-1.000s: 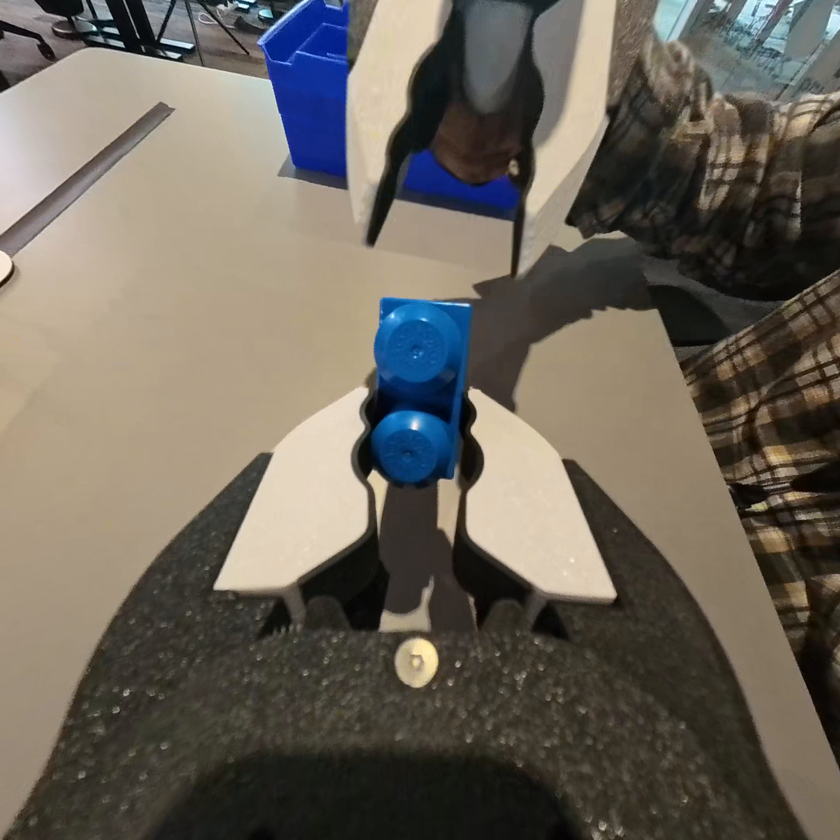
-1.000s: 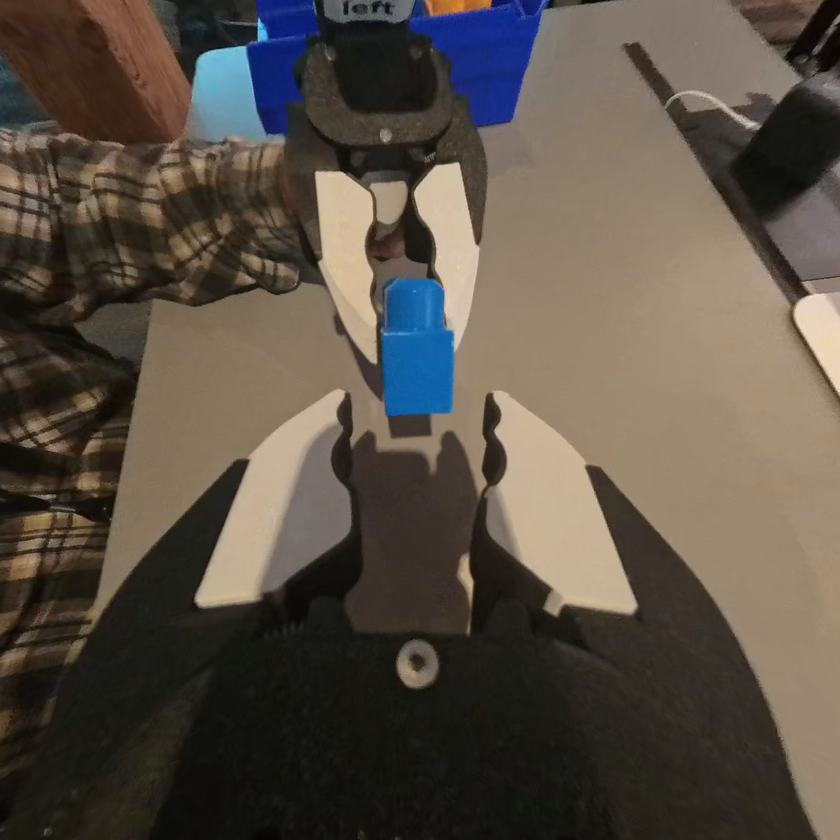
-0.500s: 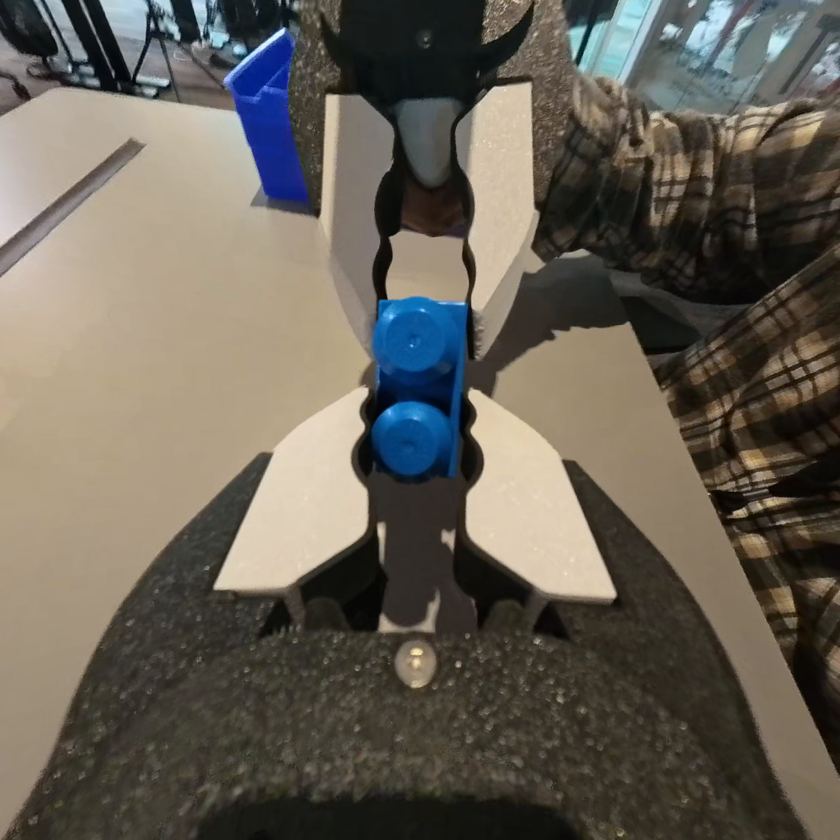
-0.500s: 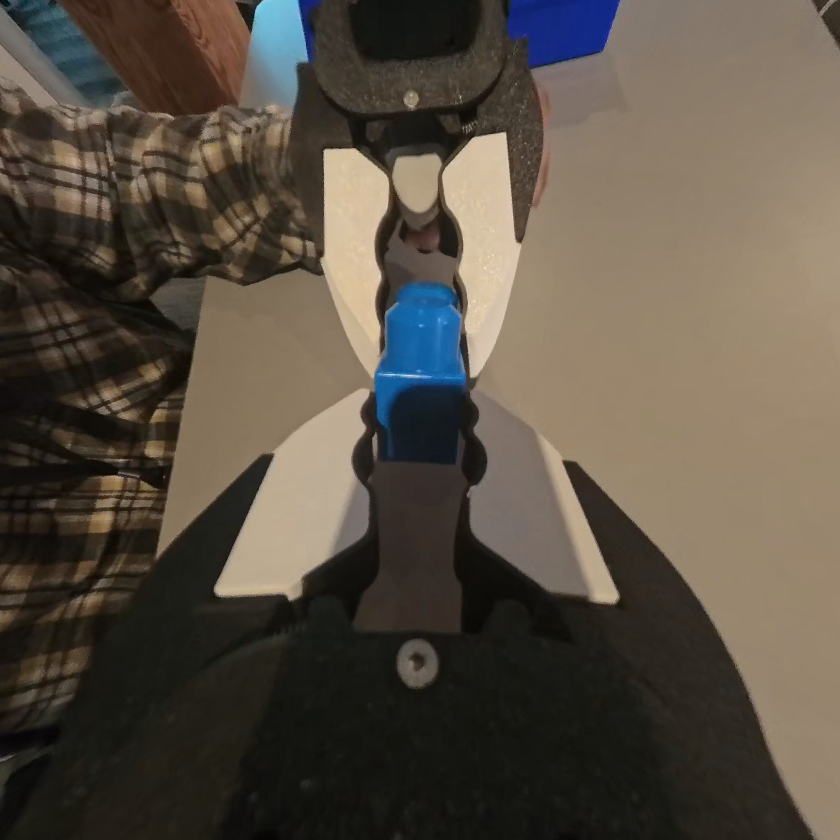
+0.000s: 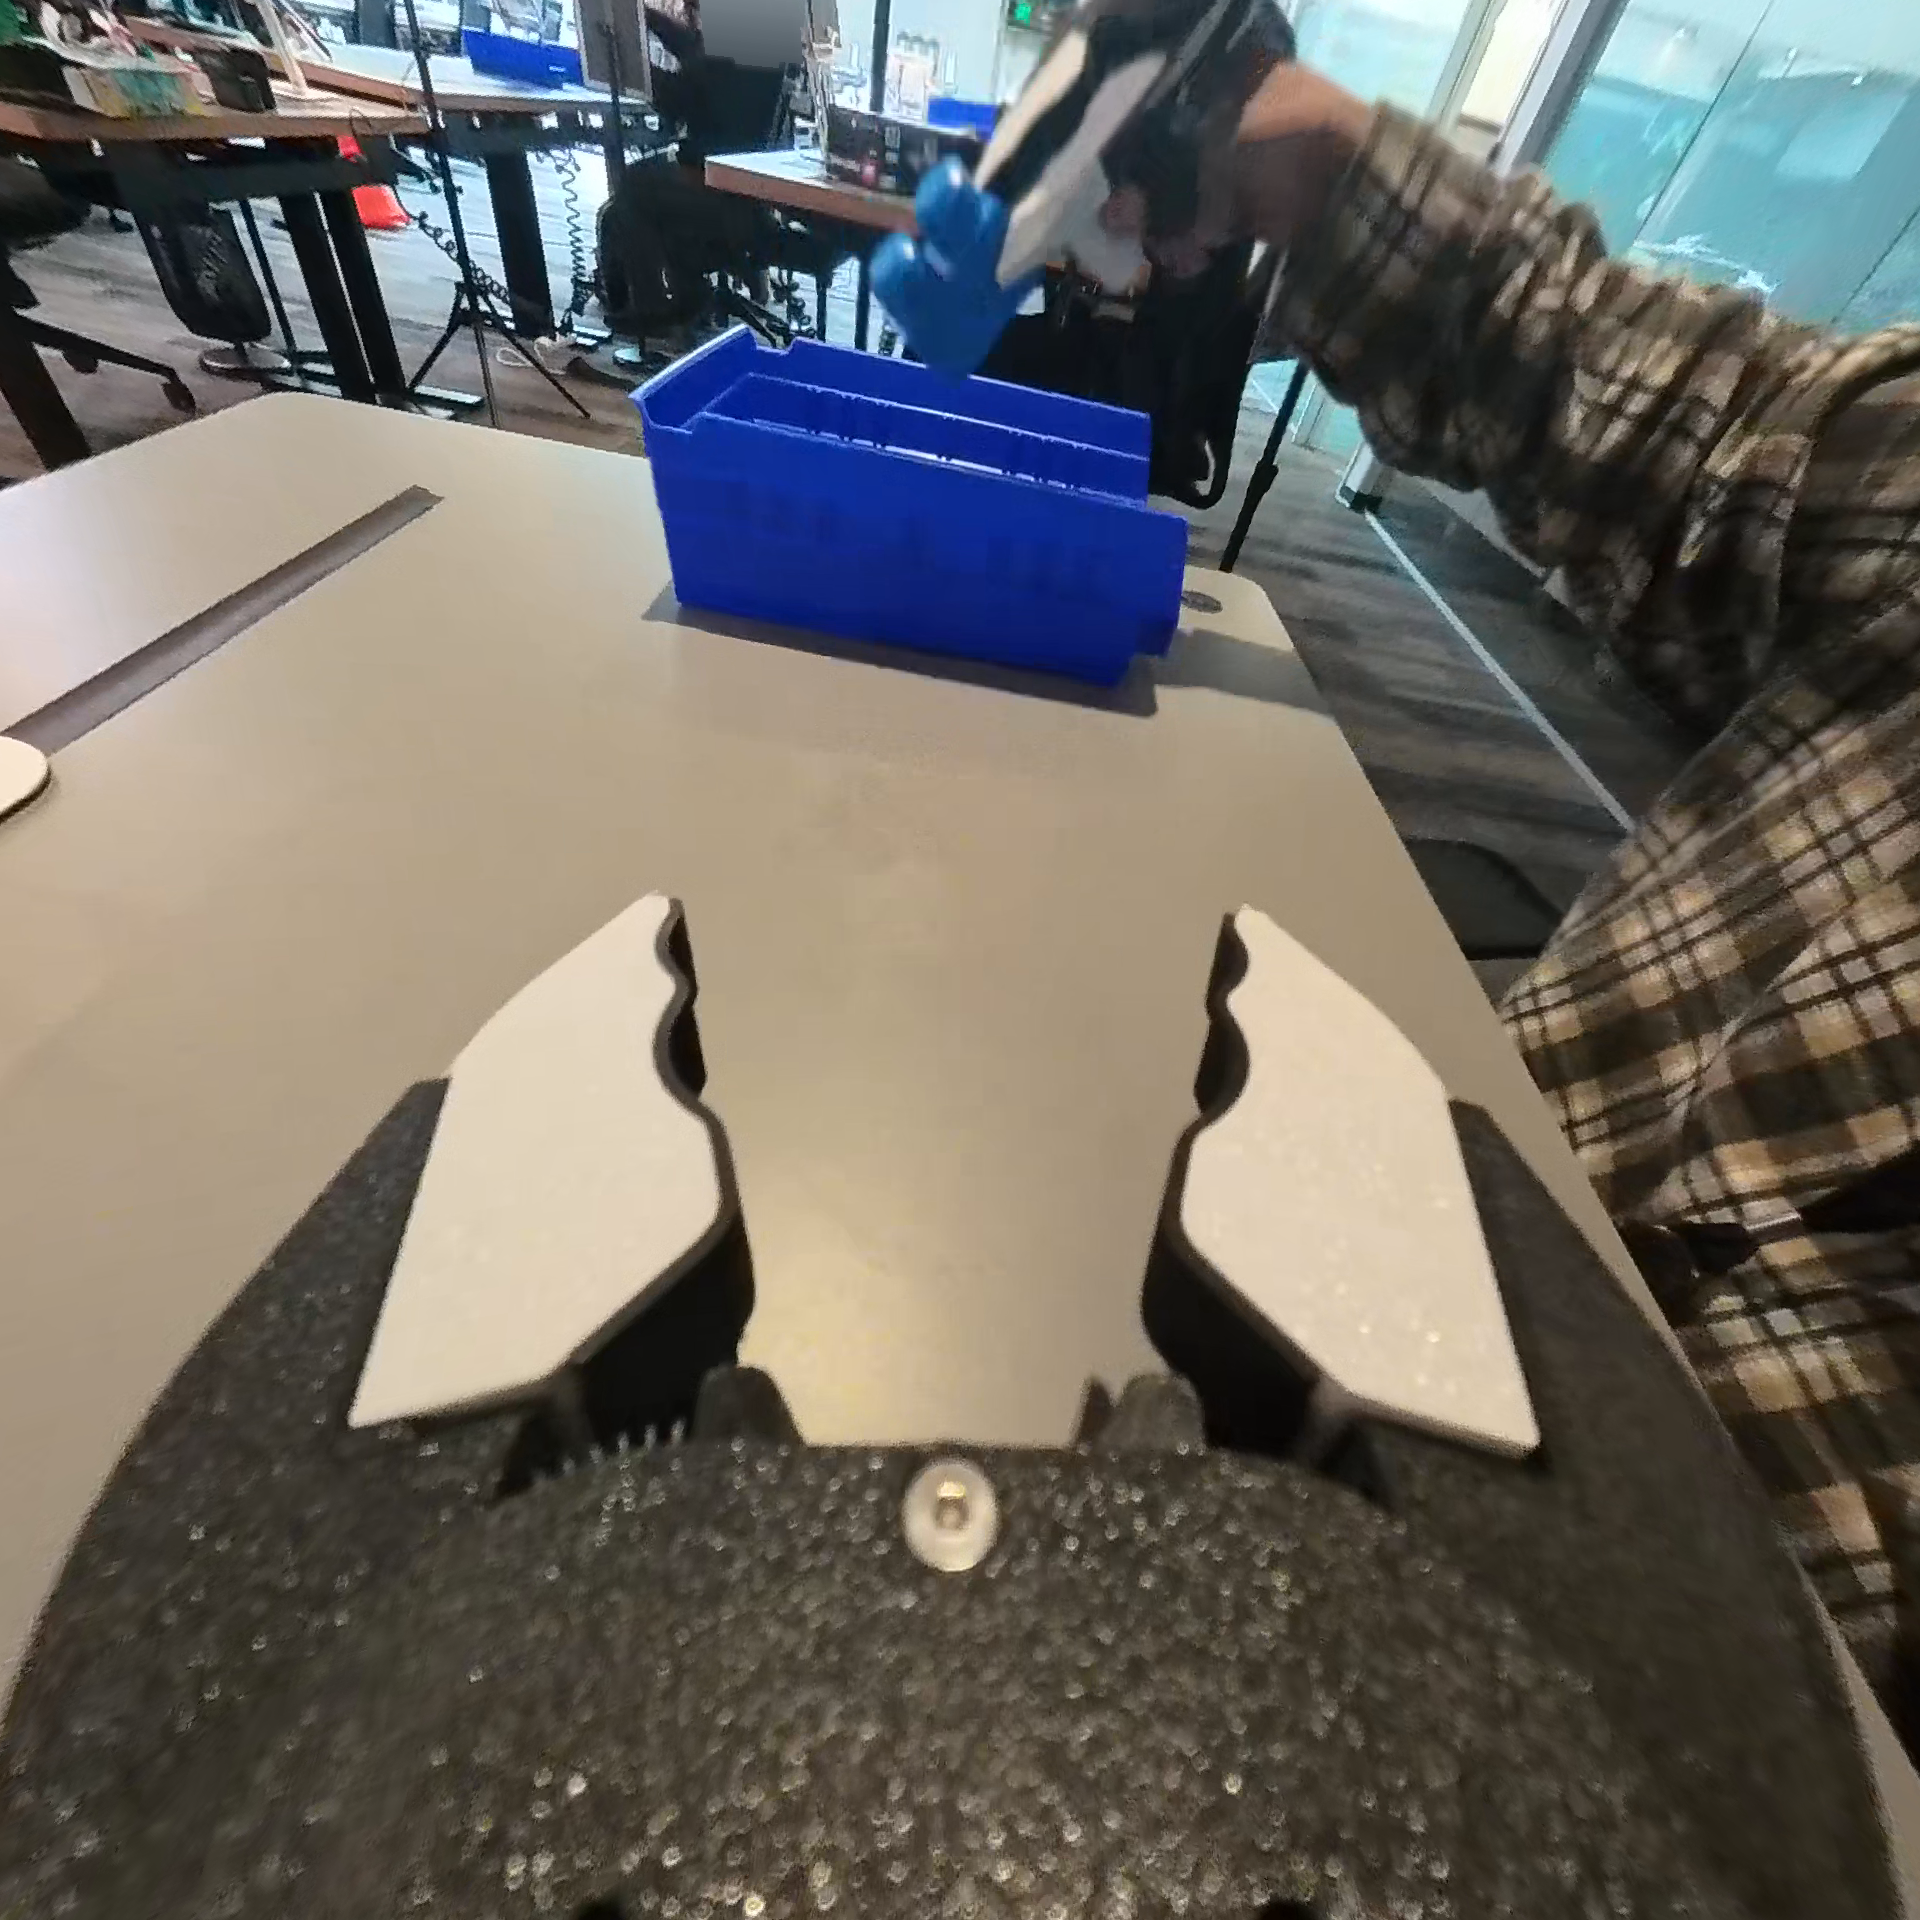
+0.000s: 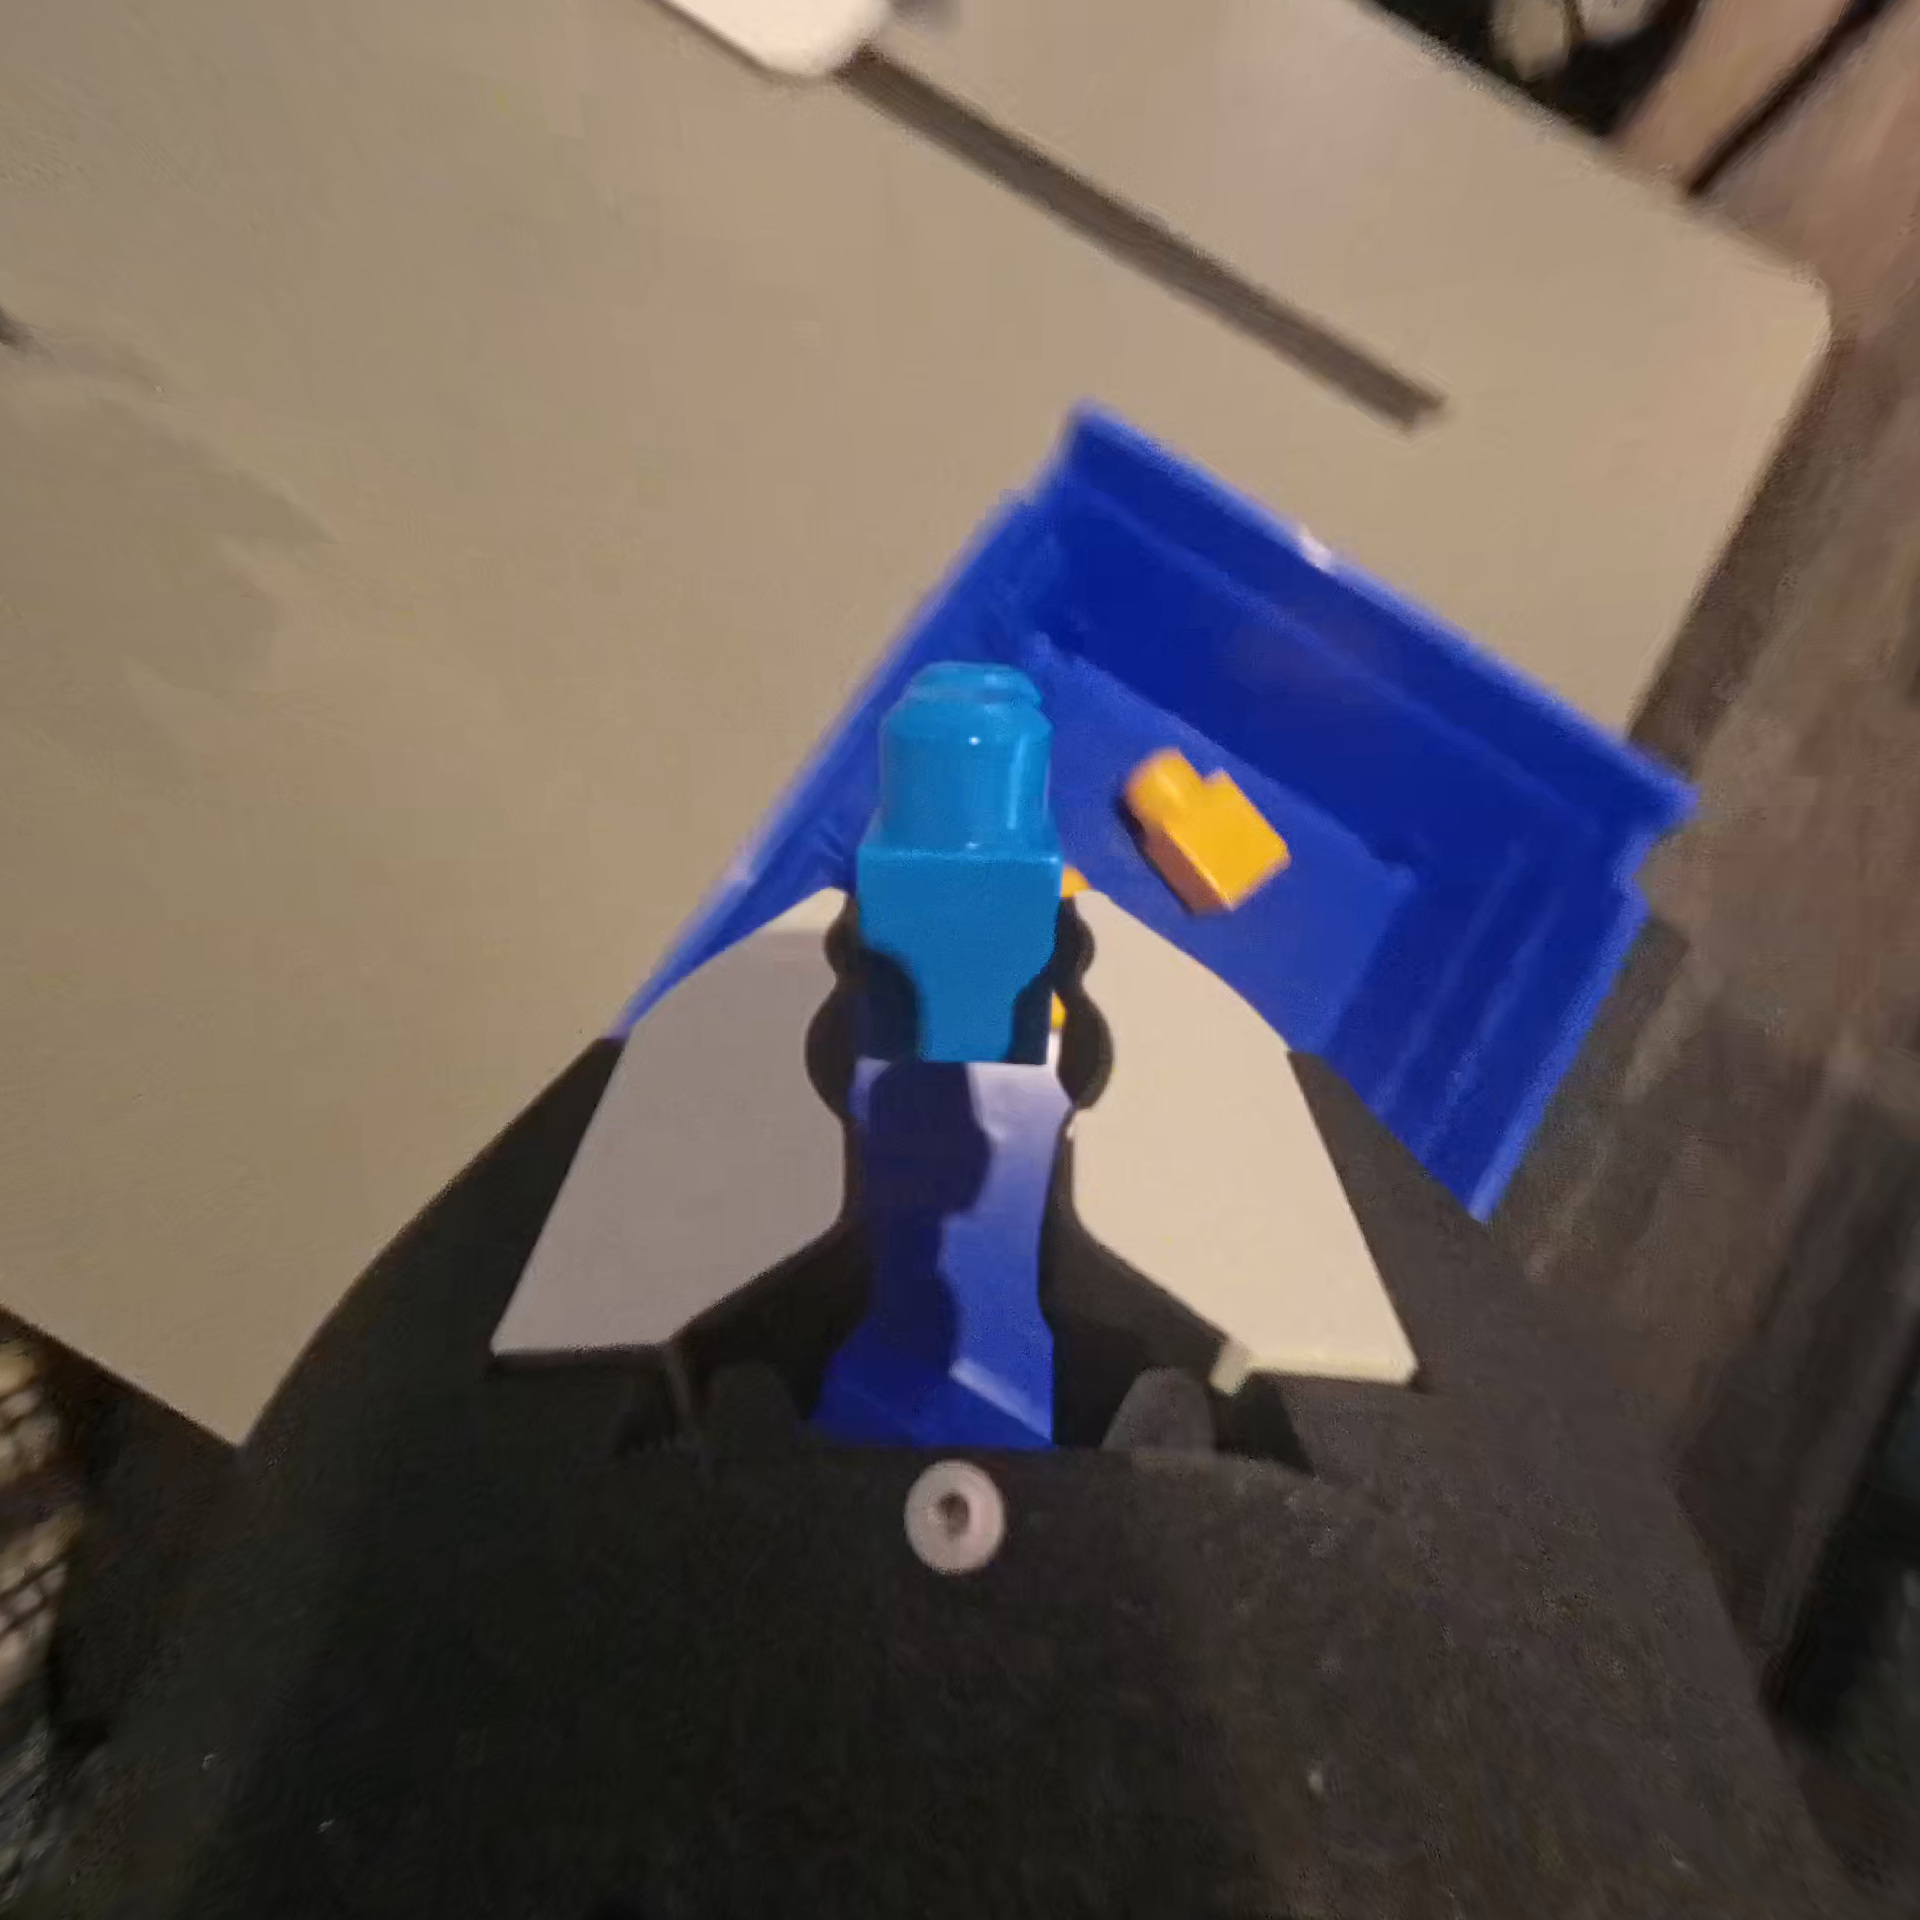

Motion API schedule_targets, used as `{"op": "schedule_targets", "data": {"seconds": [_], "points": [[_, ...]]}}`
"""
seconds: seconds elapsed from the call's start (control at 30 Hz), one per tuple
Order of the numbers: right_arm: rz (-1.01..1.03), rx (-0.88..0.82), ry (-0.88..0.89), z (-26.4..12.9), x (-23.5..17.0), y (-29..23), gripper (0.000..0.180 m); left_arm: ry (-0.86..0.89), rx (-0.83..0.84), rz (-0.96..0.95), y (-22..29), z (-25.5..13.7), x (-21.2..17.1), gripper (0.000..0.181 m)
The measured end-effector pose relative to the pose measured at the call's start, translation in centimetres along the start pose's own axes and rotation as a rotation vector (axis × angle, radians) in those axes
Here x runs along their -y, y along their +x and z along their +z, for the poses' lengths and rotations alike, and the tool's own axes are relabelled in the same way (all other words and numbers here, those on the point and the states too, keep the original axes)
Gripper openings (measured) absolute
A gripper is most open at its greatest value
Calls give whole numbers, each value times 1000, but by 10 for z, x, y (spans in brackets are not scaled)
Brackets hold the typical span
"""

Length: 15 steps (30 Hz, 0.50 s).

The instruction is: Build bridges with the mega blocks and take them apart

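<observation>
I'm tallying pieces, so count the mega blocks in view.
2: a blue block gripped in the right gripper above the blue bin, and an orange block lying inside it. More may be hidden.

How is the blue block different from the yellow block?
The blue block is pinched in the right gripper up in the air, while the yellow block lies loose inside the blue bin. The blue block points its stud away from the gripper; the yellow block lies tipped over on the bin floor. The blue block fills more of the picture, being nearer the camera. Both are studded plastic building blocks.
</observation>
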State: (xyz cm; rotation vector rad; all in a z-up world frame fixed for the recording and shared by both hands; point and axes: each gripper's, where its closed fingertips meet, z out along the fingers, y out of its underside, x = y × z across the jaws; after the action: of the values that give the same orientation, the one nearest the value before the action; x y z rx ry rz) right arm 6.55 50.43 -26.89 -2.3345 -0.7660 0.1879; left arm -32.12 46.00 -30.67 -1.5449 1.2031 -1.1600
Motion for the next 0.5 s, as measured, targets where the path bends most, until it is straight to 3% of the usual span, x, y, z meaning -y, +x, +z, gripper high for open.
{"op": "schedule_targets", "data": {"seconds": [0.1,0.27,0.37,0.5], "points": [[92,-89,-79,13,-47,32,36,29,-9,-2,0,-1,3,94],[187,-167,-166,40,-84,52,36,109,0,-2,-4,-8,11,92],[196,-188,-168,48,-91,53,36,163,13,-2,-8,-16,17,88],[202,-211,-58,37,-77,53,52,219,35,13,-12,-25,23,84]]}}
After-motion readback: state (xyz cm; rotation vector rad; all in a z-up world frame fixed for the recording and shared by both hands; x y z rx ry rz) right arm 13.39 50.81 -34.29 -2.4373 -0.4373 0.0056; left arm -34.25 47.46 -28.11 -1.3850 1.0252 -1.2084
